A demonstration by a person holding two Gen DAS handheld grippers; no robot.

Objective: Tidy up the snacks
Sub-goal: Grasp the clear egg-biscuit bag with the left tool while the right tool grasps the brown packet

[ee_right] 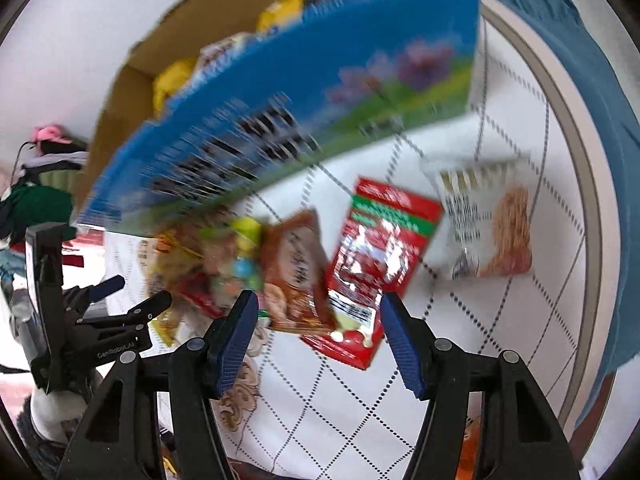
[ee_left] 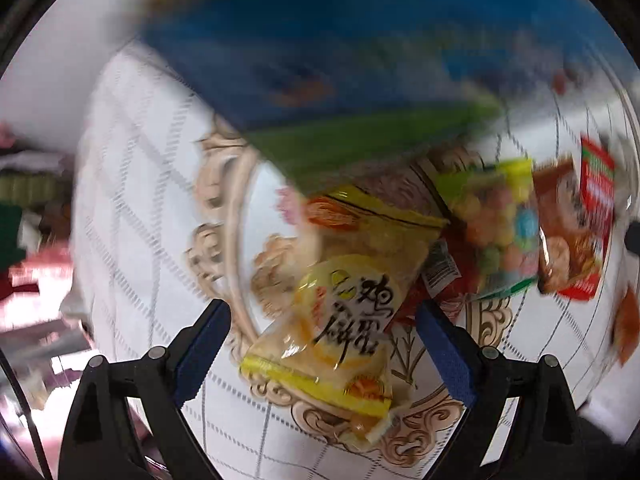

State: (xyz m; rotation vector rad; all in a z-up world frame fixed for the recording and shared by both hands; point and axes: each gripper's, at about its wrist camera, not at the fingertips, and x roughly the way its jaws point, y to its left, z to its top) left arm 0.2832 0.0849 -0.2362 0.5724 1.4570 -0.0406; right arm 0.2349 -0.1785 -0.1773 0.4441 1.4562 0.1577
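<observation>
1. The left gripper (ee_left: 322, 344) has its blue-padded jaws spread wide, with a yellow egg-roll snack packet (ee_left: 344, 320) lying between them on the surface (ee_left: 132, 184), untouched by either pad.
2. The right gripper (ee_right: 318, 332) is also spread, holding nothing; a red snack packet (ee_right: 376, 268) and a brown snack packet (ee_right: 298, 268) lie just ahead of its tips.
3. The surface is covered with a white cloth crossed by dotted diamond lines, with a beige ornamental scroll pattern under the yellow packet.
4. A loose cluster of snacks sits together: next to the yellow packet lies a clear bag of coloured candy balls (ee_left: 500, 228), then the brown packet, then the red one to the right.
5. Farther right, apart from the cluster, lies a white noodle-snack packet (ee_right: 484, 224).
6. Beyond the snacks stands a cardboard box (ee_right: 120, 92) with a blue and green printed outer side (ee_right: 320, 92); yellow packets (ee_right: 176, 76) already sit inside it.
7. The left gripper shows at the left edge of the right wrist view, near the cluster.
8. Both views are motion-blurred, so most packet print is unreadable.
</observation>
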